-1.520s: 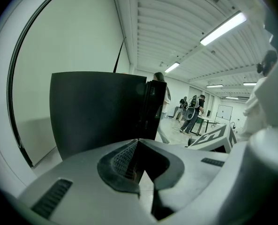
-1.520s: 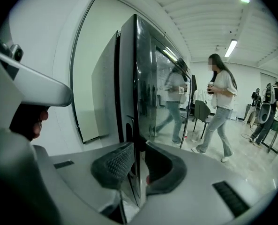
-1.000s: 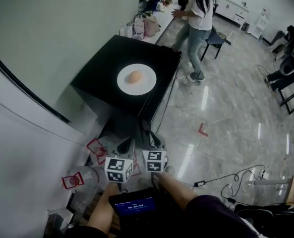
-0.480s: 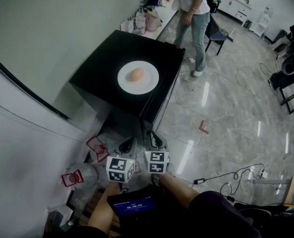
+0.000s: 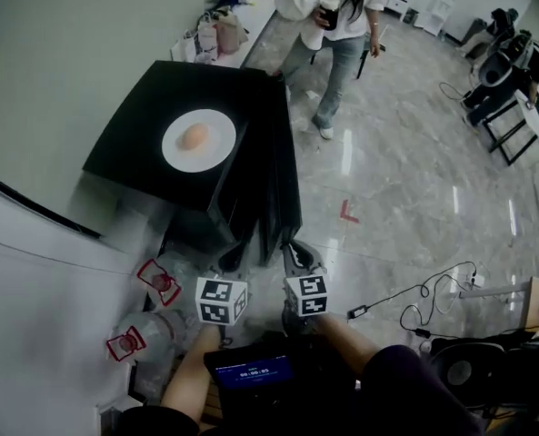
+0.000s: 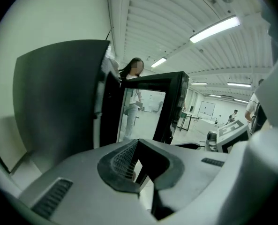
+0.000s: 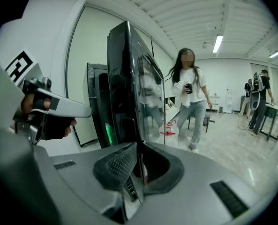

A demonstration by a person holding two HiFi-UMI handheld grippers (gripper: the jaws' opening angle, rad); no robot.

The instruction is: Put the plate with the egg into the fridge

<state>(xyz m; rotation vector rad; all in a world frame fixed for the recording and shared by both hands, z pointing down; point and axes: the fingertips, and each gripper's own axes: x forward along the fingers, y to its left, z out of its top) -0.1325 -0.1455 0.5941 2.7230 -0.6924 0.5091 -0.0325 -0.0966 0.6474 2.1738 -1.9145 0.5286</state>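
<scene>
A white plate [image 5: 221,127] with a brown egg [image 5: 194,136] rests on top of the low black fridge [image 5: 128,148]. The fridge's glass door [image 5: 274,175] stands swung out toward me. My right gripper [image 5: 294,254] is at the door's lower free edge. In the right gripper view the door edge [image 7: 131,93] runs down between the jaws of the right gripper [image 7: 138,165], which are closing on it. My left gripper [image 5: 230,262] hangs low in front of the fridge opening. The left gripper [image 6: 138,162] is shut and empty in its own view, facing the fridge [image 6: 59,107] and door [image 6: 176,104].
A person [image 5: 331,25] holding a cup stands just behind the fridge on the glossy floor. Two clear bottles with red tags [image 5: 160,282] lie at the lower left by the white wall. Cables [image 5: 424,309] trail at the right, and a red floor mark [image 5: 348,212] shows.
The fridge door has swung open toward me with my right gripper on its edge. That gripper shifted right. The person has walked closer to the fridge.
</scene>
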